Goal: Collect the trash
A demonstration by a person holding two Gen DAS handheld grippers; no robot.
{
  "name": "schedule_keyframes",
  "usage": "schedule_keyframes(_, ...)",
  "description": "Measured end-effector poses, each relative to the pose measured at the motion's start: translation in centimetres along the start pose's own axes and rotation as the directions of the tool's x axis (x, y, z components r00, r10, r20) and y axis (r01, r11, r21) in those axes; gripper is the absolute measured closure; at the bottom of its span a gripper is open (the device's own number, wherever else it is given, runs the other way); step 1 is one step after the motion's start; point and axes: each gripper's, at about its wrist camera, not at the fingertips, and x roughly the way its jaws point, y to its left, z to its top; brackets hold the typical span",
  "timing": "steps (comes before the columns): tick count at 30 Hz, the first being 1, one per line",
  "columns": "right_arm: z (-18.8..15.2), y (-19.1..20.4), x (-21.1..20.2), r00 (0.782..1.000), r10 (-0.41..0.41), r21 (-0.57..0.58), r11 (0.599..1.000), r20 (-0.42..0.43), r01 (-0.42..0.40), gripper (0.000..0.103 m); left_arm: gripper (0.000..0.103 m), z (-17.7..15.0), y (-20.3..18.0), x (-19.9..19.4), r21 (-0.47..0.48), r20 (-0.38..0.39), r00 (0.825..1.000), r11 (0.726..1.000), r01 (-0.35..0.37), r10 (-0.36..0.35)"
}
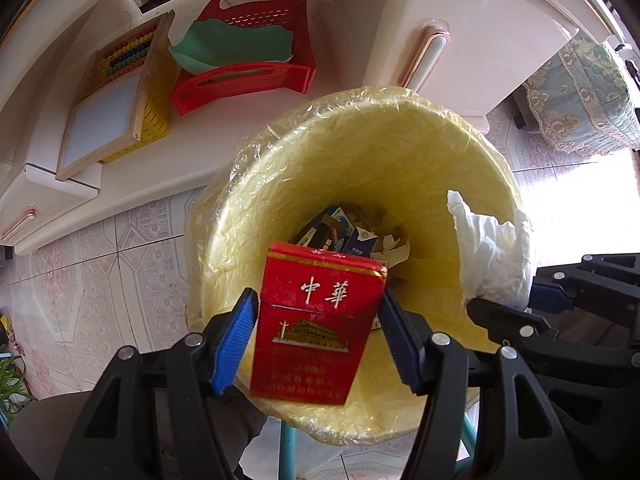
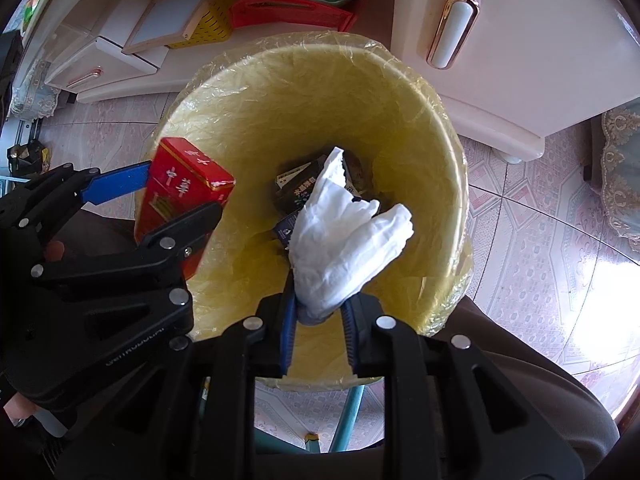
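Note:
My left gripper is shut on a red cigarette pack and holds it upright over the near rim of a yellow bin lined with clear plastic. The pack also shows in the right wrist view, at the bin's left rim. My right gripper is shut on a crumpled white tissue above the bin's opening; the tissue shows in the left wrist view at the bin's right side. Several small boxes and paper scraps lie at the bin's bottom.
A white cabinet with a gold-rimmed handle stands behind the bin. On a low white shelf are a red basket with a green dish, and a yellow basket with an abacus board. Patterned tile floor surrounds the bin.

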Motion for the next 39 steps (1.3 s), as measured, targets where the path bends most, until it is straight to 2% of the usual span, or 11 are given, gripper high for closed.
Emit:
schedule_keyframes(5,0.1,-0.4,0.2,1.000,-0.011,0.015,1.000,0.000,0.011,0.077,0.042,0.0,0.0,0.0,0.002,0.003,1.000,1.000,0.001,-0.001)
schedule_keyframes(8,0.1,-0.5,0.1,0.999,-0.043,0.029,0.999,0.007,0.042,0.065,0.042,0.0,0.0,0.0,0.002,0.007,1.000,1.000,-0.012,0.012)
schedule_keyframes(10,0.1,-1.1,0.1,0.999,-0.051,0.052,0.997,0.011,0.051,0.053,0.040,0.0,0.3,-0.1,-0.009,0.009,1.000,1.000,-0.018,0.018)
schedule_keyframes(12,0.1,-1.6,0.1,0.998,-0.055,0.069,0.996,0.014,0.054,0.049,0.036,0.1,0.5,-0.2,-0.019,0.015,1.000,0.999,-0.027,0.027)
schedule_keyframes(14,0.1,-1.8,0.0,0.999,-0.049,0.076,0.996,0.011,0.048,0.047,0.031,0.1,0.7,-0.3,-0.025,0.017,0.999,0.999,-0.035,0.036)
schedule_keyframes(18,0.1,-2.0,-0.1,0.998,-0.054,0.079,0.996,0.014,0.052,0.044,0.028,0.1,1.0,-0.3,-0.031,0.018,0.999,0.998,-0.047,0.047)
schedule_keyframes(29,-0.3,-1.1,-1.1,0.995,-0.087,0.055,0.995,0.049,0.085,0.042,0.024,-0.2,1.0,-1.3,-0.026,0.039,0.996,0.997,-0.076,0.077)
schedule_keyframes(34,-0.7,-1.0,-2.5,0.989,-0.117,0.057,0.992,0.088,0.112,0.033,0.017,-0.3,1.2,-2.6,-0.042,0.063,0.994,0.995,-0.086,0.089)
schedule_keyframes(39,-1.5,-1.0,-4.7,0.982,-0.127,0.084,0.990,0.137,0.116,0.024,0.013,-0.6,1.2,-5.4,-0.029,0.126,0.985,0.993,-0.118,0.120)
